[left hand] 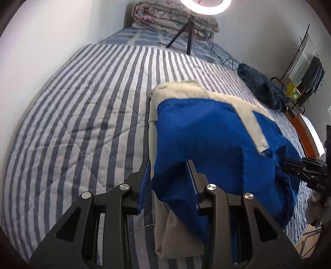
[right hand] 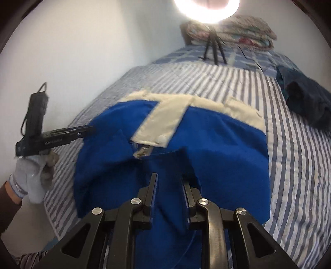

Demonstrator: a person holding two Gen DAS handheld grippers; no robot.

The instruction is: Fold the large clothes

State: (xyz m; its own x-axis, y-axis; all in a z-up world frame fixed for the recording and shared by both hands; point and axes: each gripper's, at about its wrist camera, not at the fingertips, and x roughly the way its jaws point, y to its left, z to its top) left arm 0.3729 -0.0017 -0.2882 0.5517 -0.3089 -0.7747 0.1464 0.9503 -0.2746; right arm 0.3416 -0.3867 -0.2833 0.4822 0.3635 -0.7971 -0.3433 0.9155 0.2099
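A large blue garment with cream panels (left hand: 206,128) lies partly folded on the striped bed; it also shows in the right wrist view (right hand: 206,136). My left gripper (left hand: 168,165) has its jaws apart around the blue fabric's near left edge, which hangs between the fingers. My right gripper (right hand: 168,180) has its jaws apart over the near edge of the blue fabric, with cloth lying between the fingers. The left gripper appears in the right wrist view (right hand: 62,134), held by a gloved hand at the garment's left side. The right gripper appears at the right edge of the left wrist view (left hand: 300,167).
The striped bedspread (left hand: 93,103) covers the bed. A dark blue garment (left hand: 260,87) lies at the far right. A ring light on a small tripod (left hand: 190,37) stands in front of a folded floral quilt (left hand: 173,18). A wall runs along the left.
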